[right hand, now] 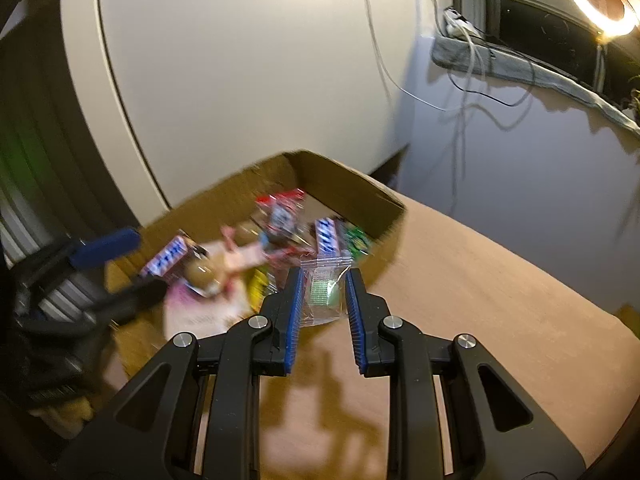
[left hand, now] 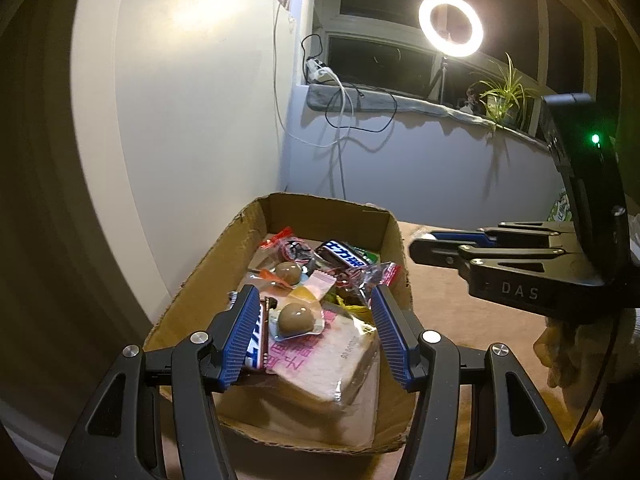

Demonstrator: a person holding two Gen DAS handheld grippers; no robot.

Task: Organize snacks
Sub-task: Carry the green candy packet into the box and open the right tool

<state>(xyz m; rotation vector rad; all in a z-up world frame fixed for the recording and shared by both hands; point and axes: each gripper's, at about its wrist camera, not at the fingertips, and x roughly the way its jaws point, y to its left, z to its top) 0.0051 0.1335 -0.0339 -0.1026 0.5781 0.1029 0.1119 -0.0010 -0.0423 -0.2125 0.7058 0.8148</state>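
Our right tongs (right hand: 322, 294) are pinching a small clear packet (right hand: 323, 294) with something pale green inside; its plastic is caught between the two blue pads, which stand close together, and it hangs clear of the table (right hand: 500, 280). From the right wrist view the packet sits just this side of the near right wall of the cardboard box (right hand: 352, 190), so the box lies ahead and to the left of these tongs. We judge the coming move turns on that one relation: the packet must travel forward and leftward over the rim before it can be let go. The packet's long axis runs roughly along the line of the fingers, toward the box.

Our left tongs (left hand: 316, 330) are spread wide and hold nothing. They hover over the near end of the box, above a pink-labelled wrapped slab (left hand: 332, 356), with a round brown sweet in a clear wrapper (left hand: 297, 317) between the pads but not squeezed. In the left wrist view the right tongs (left hand: 420, 248) show at the right, just outside the box's right wall.

Inside the box lie other snacks: a dark bar with blue lettering (left hand: 340, 260), a second round brown sweet (left hand: 289, 272), red-edged wrappers. The right hand is the one carrying, though the left is nearer the box's middle. Beyond stand a ring light (left hand: 451, 25) and a plant (left hand: 506, 94) on the windowsill.
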